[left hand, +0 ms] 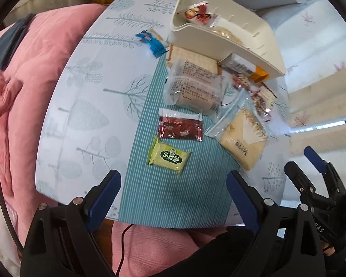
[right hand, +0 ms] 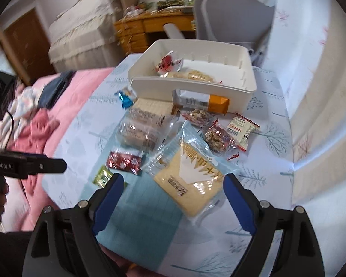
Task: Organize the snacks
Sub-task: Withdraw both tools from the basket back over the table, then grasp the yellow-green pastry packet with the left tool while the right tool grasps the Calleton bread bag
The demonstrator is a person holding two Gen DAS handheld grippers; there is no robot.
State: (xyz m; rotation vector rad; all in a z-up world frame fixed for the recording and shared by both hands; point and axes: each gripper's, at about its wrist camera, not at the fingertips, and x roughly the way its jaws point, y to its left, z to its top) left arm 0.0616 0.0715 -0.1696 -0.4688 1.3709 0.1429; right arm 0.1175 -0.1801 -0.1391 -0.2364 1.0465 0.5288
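Both hand-held grippers (left hand: pixel 174 182) (right hand: pixel 174 185) gape empty above scattered snack packets (left hand: pixel 191 87) fronting the white bin (left hand: pixel 221 34) (perhaps part-filled).

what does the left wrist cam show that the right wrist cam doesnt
Only the left wrist view shows the whole green snack packet and the open right gripper. Only the right wrist view shows the grey chair, wooden desk and white barcode packet. Both show the white bin, red foil packet and yellow wafer bag.
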